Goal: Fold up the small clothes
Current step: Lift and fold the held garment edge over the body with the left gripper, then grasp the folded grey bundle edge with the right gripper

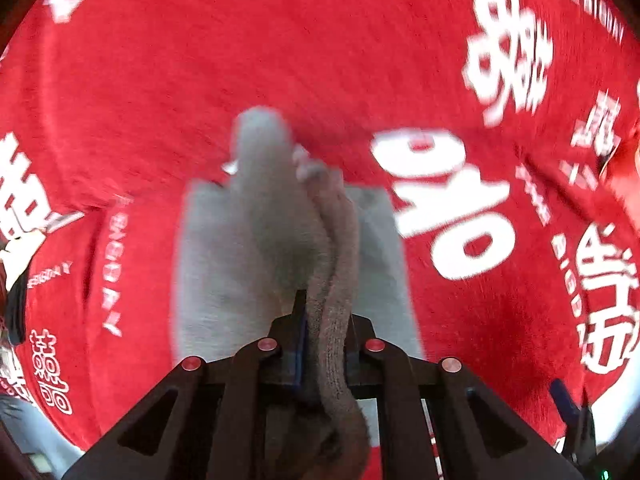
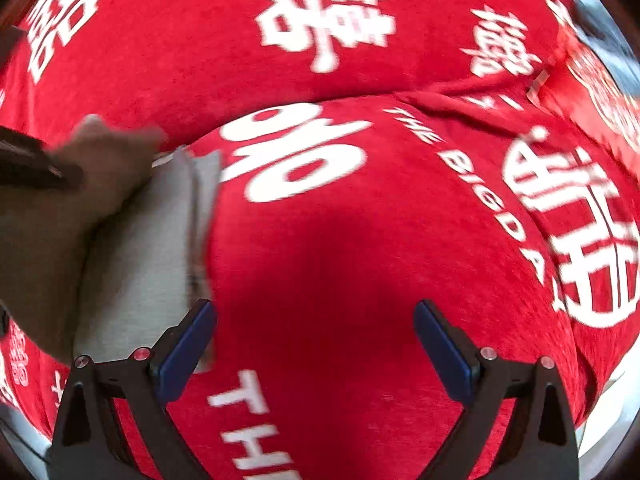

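While blur smears the red cloth [image 2: 320, 260], left gripper [image 1: 324, 320] pinches grey sock [image 1: 280, 216], right gripper [image 2: 316, 332] spread w/ nothing between.

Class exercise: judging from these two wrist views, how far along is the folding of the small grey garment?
Done: nothing looks folded flat yet. In hand: the left gripper is shut on the grey garment, which hangs bunched over the red cloth. The right gripper is open and empty. Left: laying it down and folding it.

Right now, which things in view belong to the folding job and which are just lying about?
In the job:
- grey garment, edge clamped in the left hand-held gripper
- right hand-held gripper, open, empty

Lying about:
- red cloth with white lettering underneath
- red packet at the far edge
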The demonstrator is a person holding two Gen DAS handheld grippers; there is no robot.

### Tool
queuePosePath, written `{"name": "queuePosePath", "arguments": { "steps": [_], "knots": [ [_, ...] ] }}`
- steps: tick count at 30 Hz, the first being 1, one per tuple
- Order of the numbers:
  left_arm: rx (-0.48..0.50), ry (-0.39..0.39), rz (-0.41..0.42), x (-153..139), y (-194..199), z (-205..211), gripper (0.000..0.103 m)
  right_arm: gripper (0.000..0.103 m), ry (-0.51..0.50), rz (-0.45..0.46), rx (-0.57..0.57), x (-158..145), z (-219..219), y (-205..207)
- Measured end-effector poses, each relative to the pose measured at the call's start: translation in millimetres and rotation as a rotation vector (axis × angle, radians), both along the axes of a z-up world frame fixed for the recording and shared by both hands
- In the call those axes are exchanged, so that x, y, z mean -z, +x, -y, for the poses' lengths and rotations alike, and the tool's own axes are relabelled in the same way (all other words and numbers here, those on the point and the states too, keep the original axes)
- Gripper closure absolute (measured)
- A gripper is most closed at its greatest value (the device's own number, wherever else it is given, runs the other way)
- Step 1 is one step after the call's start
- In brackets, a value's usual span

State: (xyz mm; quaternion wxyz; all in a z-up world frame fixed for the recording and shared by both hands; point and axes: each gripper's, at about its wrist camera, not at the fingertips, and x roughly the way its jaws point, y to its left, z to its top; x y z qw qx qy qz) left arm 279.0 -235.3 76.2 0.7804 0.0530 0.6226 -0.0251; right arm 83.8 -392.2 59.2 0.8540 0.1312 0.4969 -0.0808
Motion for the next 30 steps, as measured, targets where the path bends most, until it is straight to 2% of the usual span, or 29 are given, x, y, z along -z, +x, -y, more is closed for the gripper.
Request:
{"name": "queuePosePath", "arguments": {
  "steps": [3, 5, 7, 8, 9, 12, 13, 15, 16, 17, 18, 21, 24, 26, 27, 30],
  "knots": [
    [0.001, 0.064, -0.050, 42.1, -2.0, 30.6, 0.090, 0.004, 0.017, -0.009, 0.021, 6.7, 15.3, -7.9],
    [0.000, 0.091, -0.021, 52.2, -8.5, 38.6, 0.089, 0.004, 0.017, -0.014, 0.019, 10.4, 19.2, -12.3],
    [0.021, 0.088, 0.000, 47.3, -13.0, 44.7, 0.069, 0.004, 0.002, -0.014, 0.010, 12.7, 19.7, -16.8],
    [0.046, 0.048, -0.016, 45.8, -12.6, 47.4, 0.039, 0.004, -0.005, -0.012, 0.005, 12.6, 19.1, -19.7],
    [0.070, -0.008, -0.037, 41.4, -13.0, 47.6, 0.024, 0.004, -0.007, -0.010, -0.002, 12.6, 18.8, -20.9],
    [0.049, -0.097, -0.022, 13.6, -18.5, 34.6, 0.024, 0.004, 0.002, -0.001, -0.018, 8.8, 17.4, -22.9],
    [0.051, -0.156, -0.027, 1.2, -20.8, 28.1, 0.024, 0.004, 0.008, 0.008, -0.022, 6.3, 16.6, -23.8],
    [0.071, -0.324, -0.018, -26.2, -30.8, 8.9, 0.024, 0.004, 0.032, 0.028, -0.041, -1.0, 13.6, -24.3],
    [0.080, -0.356, 0.003, -34.7, -34.9, 0.4, 0.024, 0.004, 0.046, 0.040, -0.054, -5.4, 11.9, -24.7],
    [0.086, -0.350, 0.045, -44.7, -41.3, -11.1, 0.024, 0.004, 0.056, 0.050, -0.064, -8.6, 10.4, -25.0],
    [0.087, -0.308, 0.085, -49.0, -48.0, -21.7, 0.024, 0.004, 0.075, 0.062, -0.081, -12.4, 8.7, -24.6],
    [0.090, -0.131, 0.153, -41.0, -67.0, -46.3, 0.024, 0.004, 0.124, 0.074, -0.123, -20.5, 3.3, -17.5],
    [0.077, -0.150, 0.135, -24.9, -84.9, -74.7, 0.024, 0.004, 0.195, 0.082, -0.160, -30.6, -4.8, -7.2],
    [0.067, -0.126, 0.162, -18.6, -94.6, -84.7, 0.024, 0.004, 0.255, 0.095, -0.204, -39.1, -17.2, -2.2],
    [0.056, -0.111, 0.177, -13.6, -98.6, -91.4, 0.024, 0.004, 0.263, 0.104, -0.228, -42.6, -24.9, -1.0],
    [0.045, -0.137, 0.159, 0.0, -102.1, -108.8, 0.024, 0.004, 0.208, 0.143, -0.326, -54.4, -60.1, 4.4]
  ]
}}
